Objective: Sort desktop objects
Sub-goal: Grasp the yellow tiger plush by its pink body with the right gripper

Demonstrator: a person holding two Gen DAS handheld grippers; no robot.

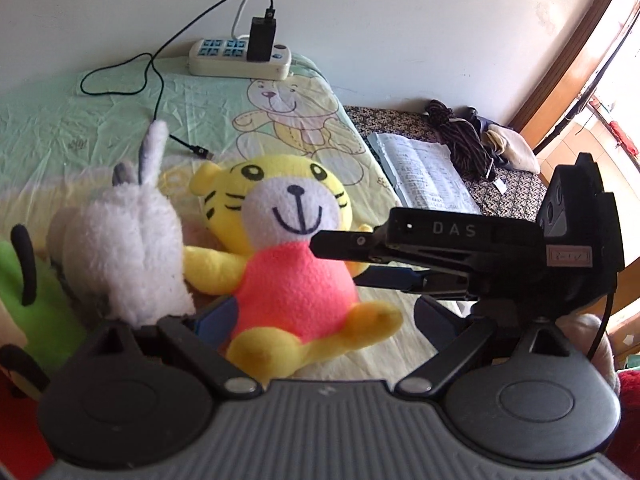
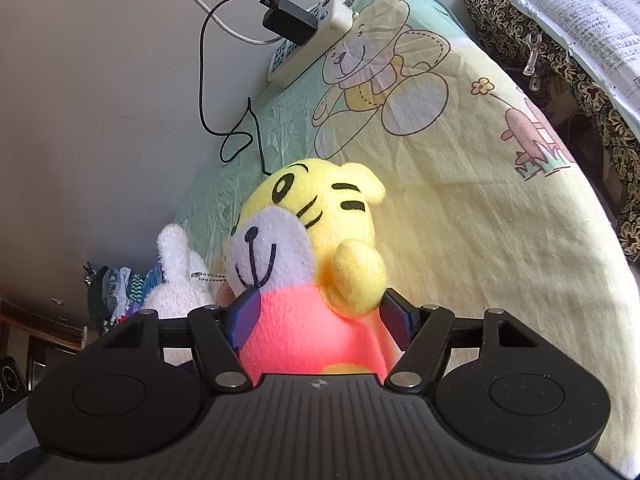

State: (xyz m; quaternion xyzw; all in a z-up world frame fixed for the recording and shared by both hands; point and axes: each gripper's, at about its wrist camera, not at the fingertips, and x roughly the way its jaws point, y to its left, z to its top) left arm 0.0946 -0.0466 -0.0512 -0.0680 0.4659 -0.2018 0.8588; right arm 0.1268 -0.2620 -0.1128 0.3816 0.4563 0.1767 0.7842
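Right claw (image 2: pixel 320 326) clenched on tiger plush (image 2: pixel 308 264) torso above cartoon-print table (image 2: pixel 460 208). Left claw (image 1: pixel 316 312) spread wide, apparently empty. White rabbit plush (image 1: pixel 128 256) crowds tiger's side; power strip (image 1: pixel 240 58) at far edge.

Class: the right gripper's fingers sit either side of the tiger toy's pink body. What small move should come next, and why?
Probably lift the tiger toy slightly: the right gripper already presses its pink body on both sides, and the white plush lies close beside it.

yellow tiger plush (image 1: pixel 288 248) gripped by right gripper (image 1: pixel 340 256), white plush (image 1: pixel 128 248) beside.
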